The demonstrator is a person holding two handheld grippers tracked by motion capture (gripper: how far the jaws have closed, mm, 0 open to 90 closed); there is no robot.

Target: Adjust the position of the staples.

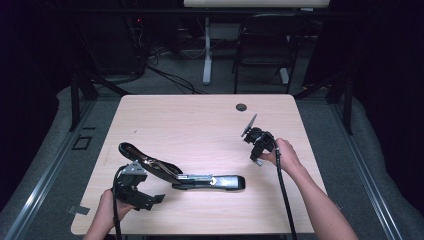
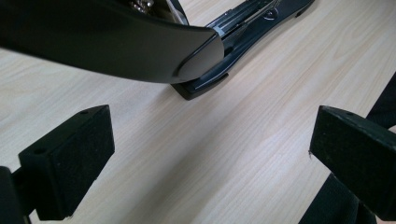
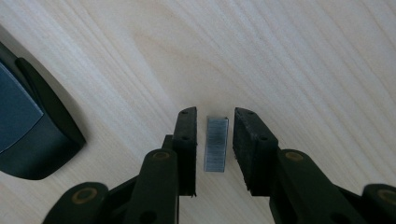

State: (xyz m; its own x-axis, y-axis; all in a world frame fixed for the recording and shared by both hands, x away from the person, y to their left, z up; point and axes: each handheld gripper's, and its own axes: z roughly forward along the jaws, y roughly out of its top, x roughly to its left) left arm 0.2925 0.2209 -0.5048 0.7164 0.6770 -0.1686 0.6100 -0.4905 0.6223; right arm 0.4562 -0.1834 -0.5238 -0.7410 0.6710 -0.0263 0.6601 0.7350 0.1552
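A black stapler lies hinged open near the table's front, its top arm raised toward the left. My left gripper sits just in front of that raised arm, open and with nothing in it. In the left gripper view its pads stand wide apart over bare wood, with the stapler close ahead. My right gripper points down at the table to the right. Its jaws flank a short strip of staples lying flat, a thin gap showing on each side. The stapler's rounded end lies to the left.
The light wood table has a round cable hole near its far edge. Beyond it stand a dark chair and a white desk leg. Cables trail from both grippers toward the front edge.
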